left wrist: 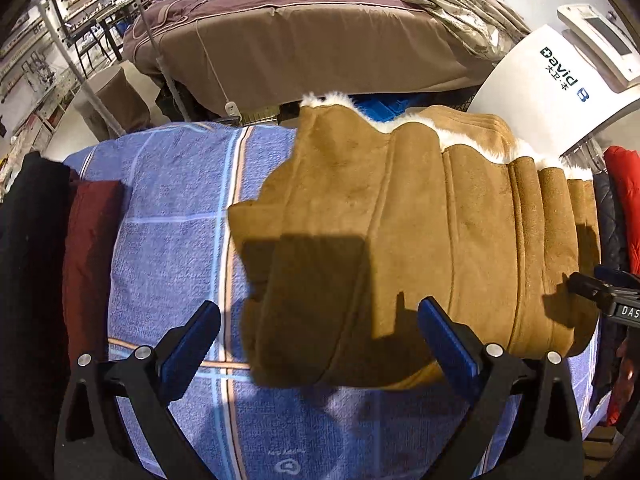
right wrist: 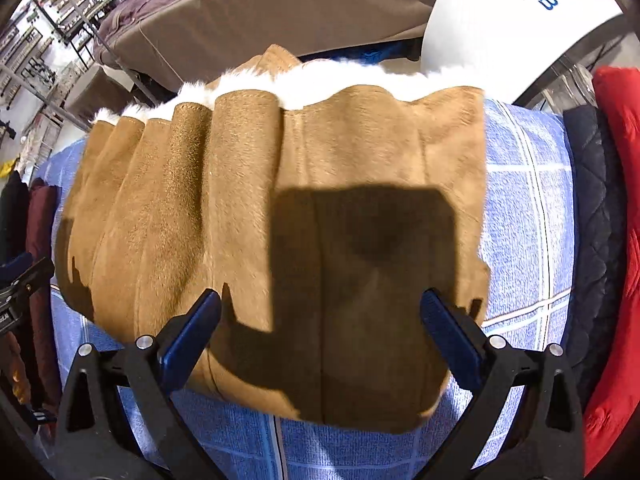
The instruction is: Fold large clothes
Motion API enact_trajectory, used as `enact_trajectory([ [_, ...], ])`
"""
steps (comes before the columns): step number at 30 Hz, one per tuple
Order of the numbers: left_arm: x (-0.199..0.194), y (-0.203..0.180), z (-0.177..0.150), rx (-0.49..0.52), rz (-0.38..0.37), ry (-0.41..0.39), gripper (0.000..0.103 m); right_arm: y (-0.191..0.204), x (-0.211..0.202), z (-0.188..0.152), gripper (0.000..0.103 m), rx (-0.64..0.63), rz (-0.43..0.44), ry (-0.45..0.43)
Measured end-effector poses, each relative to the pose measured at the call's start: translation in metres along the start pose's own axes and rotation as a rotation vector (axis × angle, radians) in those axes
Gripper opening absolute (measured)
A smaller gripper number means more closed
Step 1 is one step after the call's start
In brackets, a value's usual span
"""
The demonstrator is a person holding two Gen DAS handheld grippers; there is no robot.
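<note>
Tan suede coat [left wrist: 400, 232] with white fleece lining lies folded on blue plaid blanket [left wrist: 172, 208]. Left gripper [left wrist: 320, 316] and right gripper [right wrist: 320, 312] both spread wide, empty, above its near edge. Maroon garment [left wrist: 92, 248] at 9 o'clock, red jacket [right wrist: 616, 240] at 3.

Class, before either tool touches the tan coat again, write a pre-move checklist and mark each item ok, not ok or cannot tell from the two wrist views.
1. Left tool open, empty: ok.
2. Right tool open, empty: ok.
3. Tan coat lies wholly on the blue checked towel: cannot tell, its far edge hides the towel.
4. Coat folded into a compact bundle: ok.
5. Fleece trim tucked in: not ok, showing along the far edge.
6. Red garment apart from coat: ok.
</note>
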State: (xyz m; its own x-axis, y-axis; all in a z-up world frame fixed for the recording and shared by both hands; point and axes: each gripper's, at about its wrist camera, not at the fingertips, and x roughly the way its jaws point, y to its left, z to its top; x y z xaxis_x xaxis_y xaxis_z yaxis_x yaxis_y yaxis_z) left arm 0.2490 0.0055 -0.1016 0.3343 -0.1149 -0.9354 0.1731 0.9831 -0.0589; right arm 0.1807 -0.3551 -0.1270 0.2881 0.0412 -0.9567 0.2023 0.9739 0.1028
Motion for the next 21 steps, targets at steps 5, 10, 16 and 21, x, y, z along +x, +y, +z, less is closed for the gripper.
enact_trajectory([
  [5, -0.017, 0.055, -0.043, -0.096, -0.001, 0.044, 0.097, -0.085, -0.019, -0.053, 0.098, 0.186, 0.09, -0.011],
  [10, -0.003, 0.09, -0.093, -0.321, -0.102, 0.184, 0.097, -0.106, -0.014, -0.124, 0.098, 0.378, 0.154, 0.037],
  [16, 0.014, 0.083, -0.091, -0.339, -0.213, 0.2, 0.097, -0.126, -0.007, -0.125, 0.098, 0.474, 0.322, -0.008],
  [21, 0.019, 0.075, -0.054, -0.364, -0.288, 0.171, 0.097, -0.134, 0.02, -0.084, 0.098, 0.515, 0.389, -0.007],
])
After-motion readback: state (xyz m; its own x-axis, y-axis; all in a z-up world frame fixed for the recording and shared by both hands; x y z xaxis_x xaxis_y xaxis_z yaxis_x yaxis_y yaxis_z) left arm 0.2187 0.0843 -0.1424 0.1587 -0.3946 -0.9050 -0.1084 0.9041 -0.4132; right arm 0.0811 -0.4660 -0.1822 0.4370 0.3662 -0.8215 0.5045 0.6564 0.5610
